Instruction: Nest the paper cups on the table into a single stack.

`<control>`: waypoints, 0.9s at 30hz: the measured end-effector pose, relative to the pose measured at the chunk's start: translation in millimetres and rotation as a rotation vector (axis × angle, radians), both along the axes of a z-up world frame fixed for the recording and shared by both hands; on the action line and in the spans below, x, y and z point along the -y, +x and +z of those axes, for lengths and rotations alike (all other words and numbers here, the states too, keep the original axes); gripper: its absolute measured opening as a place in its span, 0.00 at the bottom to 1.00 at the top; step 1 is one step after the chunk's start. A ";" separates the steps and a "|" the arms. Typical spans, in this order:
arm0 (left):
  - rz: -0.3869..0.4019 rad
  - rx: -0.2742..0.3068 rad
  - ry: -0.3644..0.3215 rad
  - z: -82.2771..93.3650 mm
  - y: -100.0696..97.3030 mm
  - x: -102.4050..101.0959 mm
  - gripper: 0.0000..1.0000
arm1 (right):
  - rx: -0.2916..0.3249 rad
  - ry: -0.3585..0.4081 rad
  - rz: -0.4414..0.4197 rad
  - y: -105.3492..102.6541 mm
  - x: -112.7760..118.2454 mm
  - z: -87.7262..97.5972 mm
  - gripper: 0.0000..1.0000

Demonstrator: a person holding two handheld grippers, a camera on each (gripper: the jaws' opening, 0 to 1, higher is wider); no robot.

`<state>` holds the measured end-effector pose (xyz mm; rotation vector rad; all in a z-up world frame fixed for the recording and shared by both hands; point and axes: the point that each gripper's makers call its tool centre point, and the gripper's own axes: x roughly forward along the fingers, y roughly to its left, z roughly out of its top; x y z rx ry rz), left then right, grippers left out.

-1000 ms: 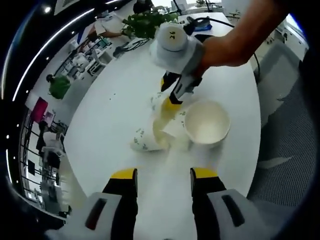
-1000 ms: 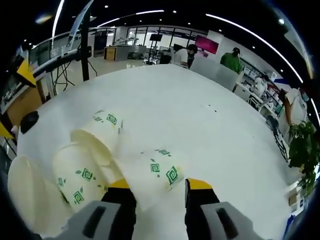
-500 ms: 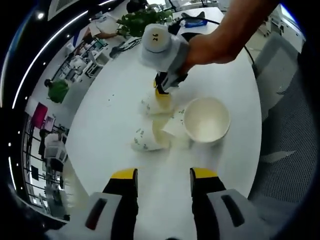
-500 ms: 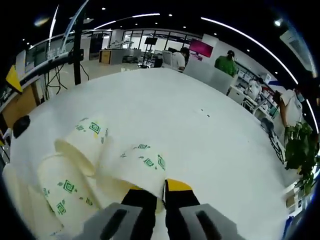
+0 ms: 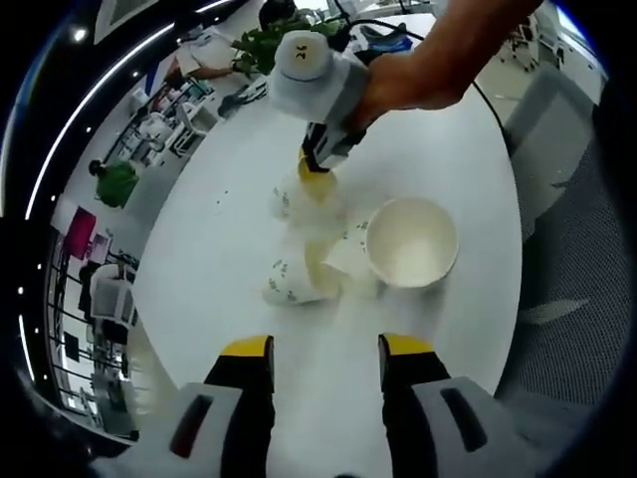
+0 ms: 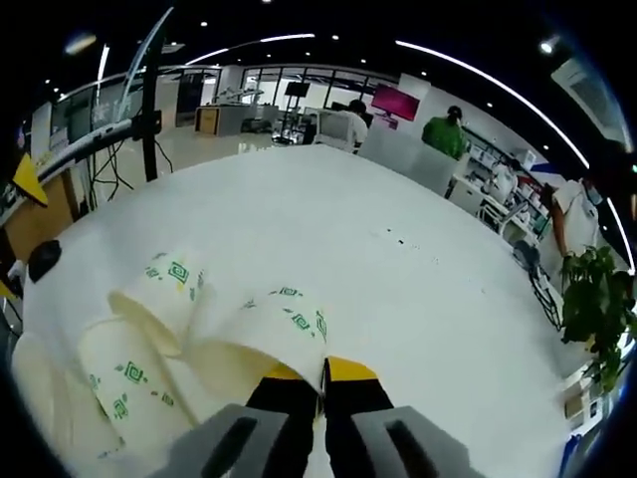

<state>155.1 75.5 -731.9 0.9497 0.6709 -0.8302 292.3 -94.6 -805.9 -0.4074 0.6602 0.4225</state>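
In the left gripper view, the left gripper (image 5: pixel 323 363) hangs above the near edge of the white surface (image 5: pixel 219 219), its yellow-tipped fingers (image 5: pixel 247 349) spread wide and holding nothing. Ahead of it an upright paper cup (image 5: pixel 411 240) stands mouth-up, with two green-printed cups beside it: a tipped cup (image 5: pixel 333 259) touching its wall, and a fallen cup (image 5: pixel 291 286) lying on its side just left of that. Farther off, the right gripper (image 5: pixel 317 159), carried by a person's hand (image 5: pixel 398 85), has its fingers closed on the rim of a fourth printed cup (image 5: pixel 299 197), which seems lifted clear of the surface, though I cannot be sure.

In the right gripper view, the right gripper's fingers (image 6: pixel 343 373) are pinched almost together on the wall of the held cup (image 6: pixel 274 334), one inside the mouth and one outside. Two other printed cups (image 6: pixel 164 294) lie to its left on the surface.

The step in hand looks like the pick-up of the first loose cup. The next move likely calls for turning it base-down and lowering it squarely into the mouth of the upright cup, keeping the thin rim from crumpling.
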 end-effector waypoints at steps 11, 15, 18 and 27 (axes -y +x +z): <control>-0.006 -0.002 -0.011 -1.9 -0.5 5.0 0.41 | 0.000 -0.022 0.046 -9.1 7.6 19.3 0.00; -0.009 0.001 -0.004 -3.5 1.0 4.6 0.41 | 0.001 -0.021 0.050 -11.5 12.0 31.9 0.00; -0.004 -0.005 -0.018 -3.4 0.5 6.2 0.41 | 0.011 -0.038 0.066 -9.0 14.7 28.1 0.00; 0.024 -0.019 -0.083 -0.4 0.4 10.4 0.41 | 0.008 -0.040 0.059 -15.5 29.4 38.9 0.00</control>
